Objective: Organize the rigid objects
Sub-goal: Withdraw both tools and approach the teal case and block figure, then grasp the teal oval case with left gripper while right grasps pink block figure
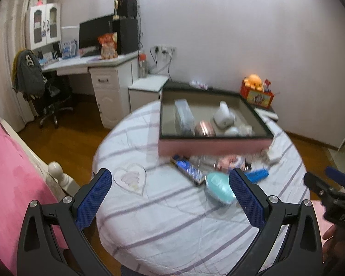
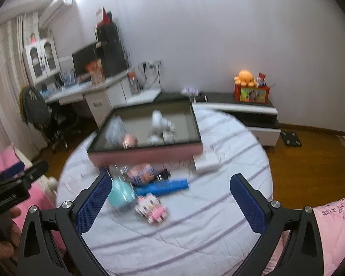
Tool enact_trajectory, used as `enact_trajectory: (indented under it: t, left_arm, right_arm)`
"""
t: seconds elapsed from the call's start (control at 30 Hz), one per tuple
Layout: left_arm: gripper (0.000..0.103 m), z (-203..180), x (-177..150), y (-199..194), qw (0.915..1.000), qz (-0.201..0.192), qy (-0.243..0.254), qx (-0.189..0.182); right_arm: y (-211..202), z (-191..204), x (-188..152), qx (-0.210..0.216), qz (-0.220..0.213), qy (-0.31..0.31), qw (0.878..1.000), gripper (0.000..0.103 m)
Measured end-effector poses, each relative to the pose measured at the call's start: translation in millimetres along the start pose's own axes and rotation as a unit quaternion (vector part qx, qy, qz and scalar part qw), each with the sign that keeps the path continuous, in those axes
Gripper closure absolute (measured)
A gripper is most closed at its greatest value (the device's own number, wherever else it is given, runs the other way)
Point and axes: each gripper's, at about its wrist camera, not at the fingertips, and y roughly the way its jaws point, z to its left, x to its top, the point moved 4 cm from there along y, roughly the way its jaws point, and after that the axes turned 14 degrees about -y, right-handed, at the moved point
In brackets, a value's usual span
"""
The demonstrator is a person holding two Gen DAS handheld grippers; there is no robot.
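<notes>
A pink box (image 1: pixel 215 146) with a dark rim lies open on the striped bed sheet (image 1: pixel 163 218) and holds a clear case, a white object and a pink tin; it also shows in the right wrist view (image 2: pixel 149 154). In front of it lie a teal object (image 1: pixel 218 187) (image 2: pixel 122 194), a blue bar (image 2: pixel 162 186), a dark patterned packet (image 1: pixel 189 169), a pink printed packet (image 2: pixel 141 172), a white block (image 2: pixel 205 163) and a pink-white block figure (image 2: pixel 152 208). My left gripper (image 1: pixel 171 201) is open and empty above the sheet. My right gripper (image 2: pixel 171 204) is open and empty above the figure.
A white desk (image 1: pixel 92 65) with monitor and an office chair (image 1: pixel 38 85) stand at back left. A low cabinet (image 2: pixel 248 111) carries an orange plush on a red box (image 2: pixel 251 89). A pink quilt (image 1: pixel 9 172) and white bedpost (image 1: pixel 57 172) are at left. Wooden floor surrounds.
</notes>
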Motion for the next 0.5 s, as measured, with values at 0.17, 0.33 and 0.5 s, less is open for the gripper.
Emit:
enact_trajectory:
  t: [0.17,0.33,0.5]
  left_arm:
    - [0.0,-9.1,-23.0,25.7,0.9994,0.033,0.01,0.004]
    - [0.0,-15.3,-37.9,49.7,0.9979,0.063,0.013,0.009]
    - [0.0,-16.4,-43.0,64.7,0.9964,0.082,0.013,0.016]
  right_arm:
    - [32.9,5.2,-26.0,0.015,0.047,-0.021,0.999,0.0]
    - [59.5,15.7,-41.8,0.027,0.071,-0.053,0.996,0.0]
    - [84.8,23.1,-49.5,0.038,0.084,-0.072,0.993,0.0]
